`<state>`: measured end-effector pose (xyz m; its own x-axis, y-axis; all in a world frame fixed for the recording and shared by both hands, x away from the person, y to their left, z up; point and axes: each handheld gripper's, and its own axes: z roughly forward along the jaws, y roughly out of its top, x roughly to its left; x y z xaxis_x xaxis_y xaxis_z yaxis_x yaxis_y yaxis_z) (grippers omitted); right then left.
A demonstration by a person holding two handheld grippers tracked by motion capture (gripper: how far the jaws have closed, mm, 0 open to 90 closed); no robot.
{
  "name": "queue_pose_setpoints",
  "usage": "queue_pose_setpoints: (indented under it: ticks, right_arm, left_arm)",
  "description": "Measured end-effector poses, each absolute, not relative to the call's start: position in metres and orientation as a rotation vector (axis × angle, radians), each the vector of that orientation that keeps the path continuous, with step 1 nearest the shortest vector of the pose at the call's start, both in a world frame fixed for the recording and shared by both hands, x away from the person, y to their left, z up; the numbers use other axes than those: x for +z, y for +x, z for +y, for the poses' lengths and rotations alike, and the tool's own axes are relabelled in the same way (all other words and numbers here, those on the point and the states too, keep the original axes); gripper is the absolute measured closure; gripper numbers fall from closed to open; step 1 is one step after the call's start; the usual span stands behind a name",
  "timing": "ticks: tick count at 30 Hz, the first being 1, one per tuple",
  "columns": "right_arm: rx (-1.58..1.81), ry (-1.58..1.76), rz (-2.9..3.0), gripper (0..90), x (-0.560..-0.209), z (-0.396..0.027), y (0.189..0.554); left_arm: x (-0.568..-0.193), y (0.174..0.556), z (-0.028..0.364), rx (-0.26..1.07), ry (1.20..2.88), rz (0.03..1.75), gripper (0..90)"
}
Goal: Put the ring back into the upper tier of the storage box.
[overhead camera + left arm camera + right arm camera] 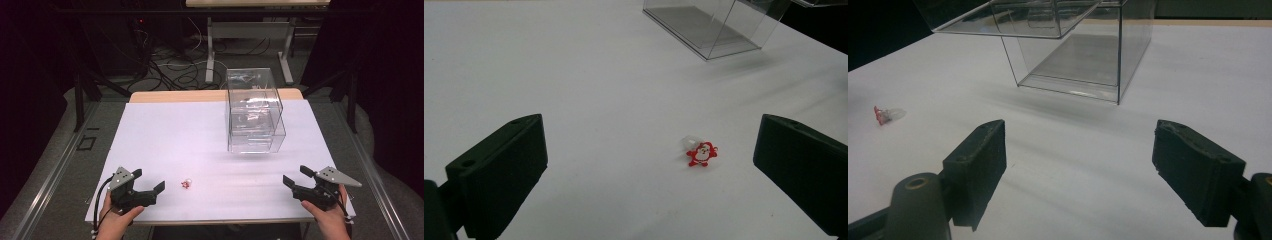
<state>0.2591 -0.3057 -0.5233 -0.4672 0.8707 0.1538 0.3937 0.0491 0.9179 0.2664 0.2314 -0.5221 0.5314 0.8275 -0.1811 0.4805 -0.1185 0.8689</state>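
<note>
Near the front edge of a white table, two black grippers are held, one in each of a person's hands. The left gripper is seen at the front left corner, gripped by the left hand, with its jaws spread wide apart and nothing between them. The right gripper is seen at the front right corner, gripped by the right hand, and its jaws are likewise spread wide and empty. A grey three-cornered plate is carried on top of each gripper, and both grippers are angled inward toward the middle of the table.

A small red and white Santa figure is found lying flat on the table, near the front edge and just to the right of the left gripper. In the left gripper view the Santa figure is seen ahead of the jaws, nearer the right-hand jaw, untouched by either, with a small clear piece joined to its upper side. In the right gripper view it is seen far off to the left, well apart from those jaws.

A clear plastic box is set toward the back right of the table, well apart from the figure and both grippers. It appears stacked in tiers, and its walls are seen through.
</note>
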Motion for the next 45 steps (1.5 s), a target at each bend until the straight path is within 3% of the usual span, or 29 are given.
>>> queue_pose_setpoints:
  ticks: [34, 45]
  right_arm:
    - [1.438, 1.276, 1.862, 19.8, -0.522, -0.302, 0.254]
    - [1.412, 1.289, 1.9, 19.8, -0.52, -0.303, 0.254]
  left_arm:
    - [-0.483, 0.274, 0.204, 0.371, 1.71, 1.086, 5.1]
    - [-0.478, 0.282, 0.183, 0.363, 1.695, 1.091, 10.8]
